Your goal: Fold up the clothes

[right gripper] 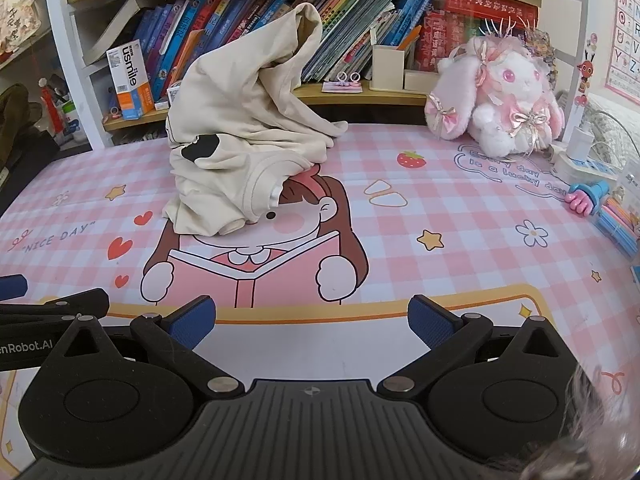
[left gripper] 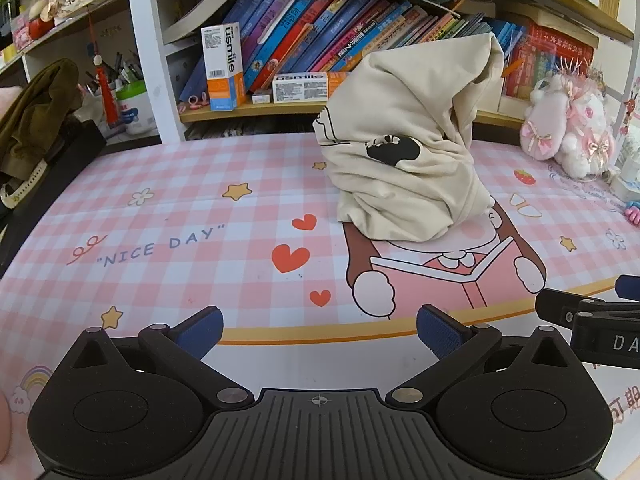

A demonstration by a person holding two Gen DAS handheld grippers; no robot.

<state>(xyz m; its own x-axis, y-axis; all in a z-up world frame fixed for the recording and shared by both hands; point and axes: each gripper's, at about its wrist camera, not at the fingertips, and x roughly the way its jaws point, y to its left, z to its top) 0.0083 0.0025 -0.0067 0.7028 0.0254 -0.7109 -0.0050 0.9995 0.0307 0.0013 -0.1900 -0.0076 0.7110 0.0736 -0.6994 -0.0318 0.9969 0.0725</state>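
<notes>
A cream garment (left gripper: 412,148) with a black print stands in a crumpled, pointed heap on the pink checked desk mat (left gripper: 160,208), its top leaning toward the bookshelf. In the right wrist view the same garment (right gripper: 244,128) shows a ribbed collar at its lower edge. My left gripper (left gripper: 320,332) is open near the mat's front edge, well short of the heap, nothing between its blue pads. My right gripper (right gripper: 312,320) is open too, beside the left one and equally far from the cloth. The right gripper's fingers (left gripper: 580,312) show at the right edge of the left view.
A bookshelf (left gripper: 320,40) full of books runs behind the desk. A pink plush rabbit (right gripper: 500,96) sits at the back right, with a power strip (right gripper: 584,164) and pink-blue toys (right gripper: 592,196) near the right edge. An olive garment (left gripper: 36,120) hangs at the left.
</notes>
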